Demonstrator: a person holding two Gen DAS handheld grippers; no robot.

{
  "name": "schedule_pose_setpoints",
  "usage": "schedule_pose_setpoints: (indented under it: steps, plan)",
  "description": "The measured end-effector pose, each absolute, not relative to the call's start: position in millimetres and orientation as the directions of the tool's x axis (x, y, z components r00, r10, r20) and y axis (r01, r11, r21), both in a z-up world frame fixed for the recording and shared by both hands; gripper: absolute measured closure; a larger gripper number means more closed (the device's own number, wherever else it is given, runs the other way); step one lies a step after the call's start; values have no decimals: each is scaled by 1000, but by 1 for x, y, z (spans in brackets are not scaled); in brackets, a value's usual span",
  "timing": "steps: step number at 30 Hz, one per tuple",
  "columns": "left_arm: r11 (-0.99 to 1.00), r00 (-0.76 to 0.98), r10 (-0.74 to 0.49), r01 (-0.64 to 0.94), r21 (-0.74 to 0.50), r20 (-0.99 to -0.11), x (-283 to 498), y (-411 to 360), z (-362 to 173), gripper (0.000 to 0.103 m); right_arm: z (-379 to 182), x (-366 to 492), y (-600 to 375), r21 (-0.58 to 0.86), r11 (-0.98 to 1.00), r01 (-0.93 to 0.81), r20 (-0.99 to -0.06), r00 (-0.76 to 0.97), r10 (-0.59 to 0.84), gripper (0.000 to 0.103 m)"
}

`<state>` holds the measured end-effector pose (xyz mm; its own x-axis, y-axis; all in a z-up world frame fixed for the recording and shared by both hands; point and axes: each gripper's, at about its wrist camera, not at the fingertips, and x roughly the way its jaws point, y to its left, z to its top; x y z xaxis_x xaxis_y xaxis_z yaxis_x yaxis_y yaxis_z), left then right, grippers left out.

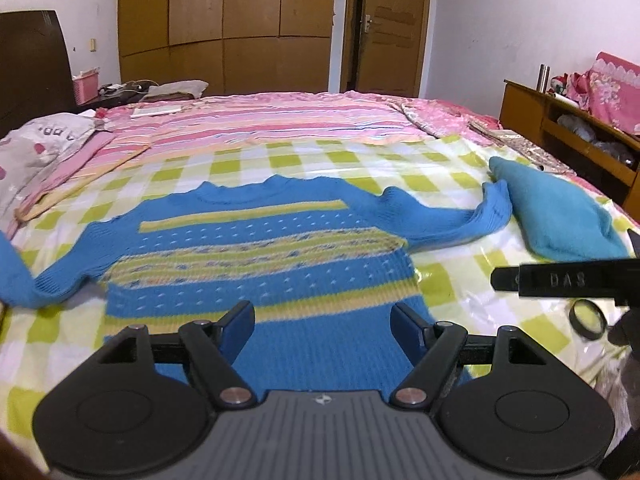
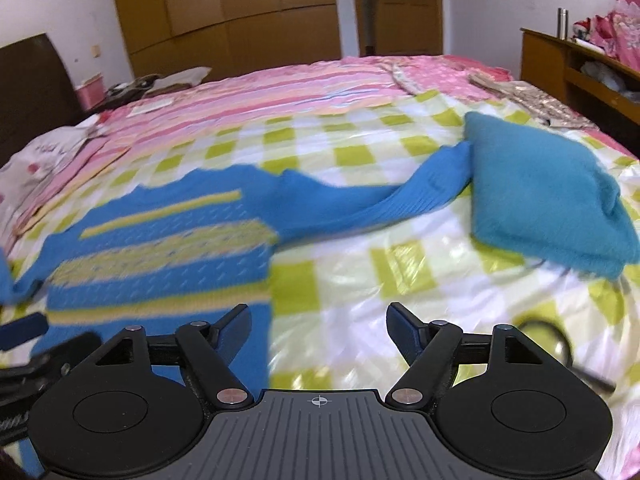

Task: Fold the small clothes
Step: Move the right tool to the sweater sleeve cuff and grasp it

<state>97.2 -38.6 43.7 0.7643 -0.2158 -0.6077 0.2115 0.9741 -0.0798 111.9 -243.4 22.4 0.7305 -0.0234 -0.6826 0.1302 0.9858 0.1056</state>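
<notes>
Both grippers, left [image 1: 323, 322] and right [image 2: 319, 322], gape empty above striped sweater [image 1: 256, 248] (spread flat)

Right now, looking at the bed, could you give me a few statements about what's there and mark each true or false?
1. The striped sweater lies spread flat on the checked sheet. True.
2. The left tool is clamped on the sweater. False: its jaws stand open, gripping nothing.
3. A folded teal garment rests by one sleeve's end. True.
4. The right tool holds a sleeve. False: it is open and empty.
</notes>
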Motion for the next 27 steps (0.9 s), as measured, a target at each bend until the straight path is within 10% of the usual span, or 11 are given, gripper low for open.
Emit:
schedule_pose_setpoints:
  steps: [27]
  plan:
    - [967, 738, -256, 204, -154, -625, 199, -87, 17, 23, -11, 316, -362, 107, 909, 402, -776, 605, -176, 45]
